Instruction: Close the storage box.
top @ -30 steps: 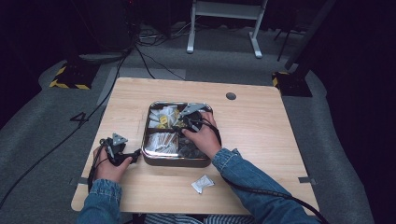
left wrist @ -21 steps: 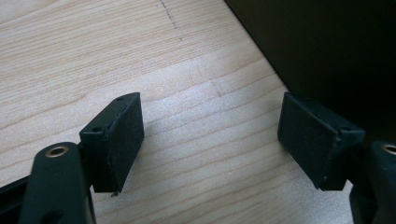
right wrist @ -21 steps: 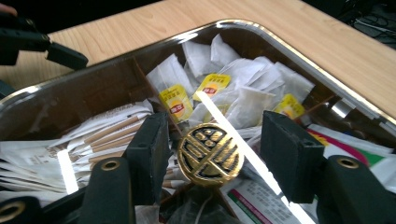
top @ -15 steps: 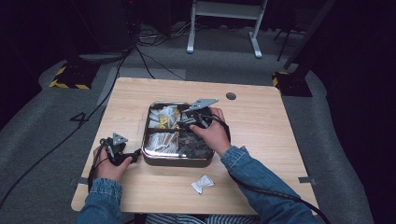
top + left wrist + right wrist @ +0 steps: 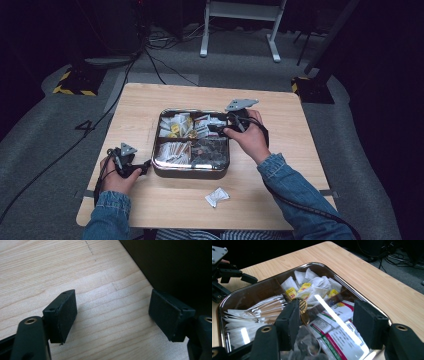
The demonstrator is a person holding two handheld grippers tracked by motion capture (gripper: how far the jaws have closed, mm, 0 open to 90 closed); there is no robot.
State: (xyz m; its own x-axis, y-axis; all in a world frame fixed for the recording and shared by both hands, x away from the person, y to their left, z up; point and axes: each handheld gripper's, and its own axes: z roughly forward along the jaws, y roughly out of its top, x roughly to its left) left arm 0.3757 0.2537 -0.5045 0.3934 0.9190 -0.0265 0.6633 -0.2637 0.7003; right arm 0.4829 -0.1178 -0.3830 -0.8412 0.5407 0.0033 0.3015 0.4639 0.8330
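The table [image 5: 280,150] is seen whole from above and behind the person. Its wood is seen close up from the left gripper camera. The metal tray [image 5: 362,298] is seen near and aslant from the right camera, and from overhead.

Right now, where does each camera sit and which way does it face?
High view: above the person's side, looking forward and down at the table; forearms and both hands show.
Left gripper view: on the left gripper, facing bare wood; its open fingers show.
Right gripper view: on the right gripper, over the tray.
High and right views share the tray.
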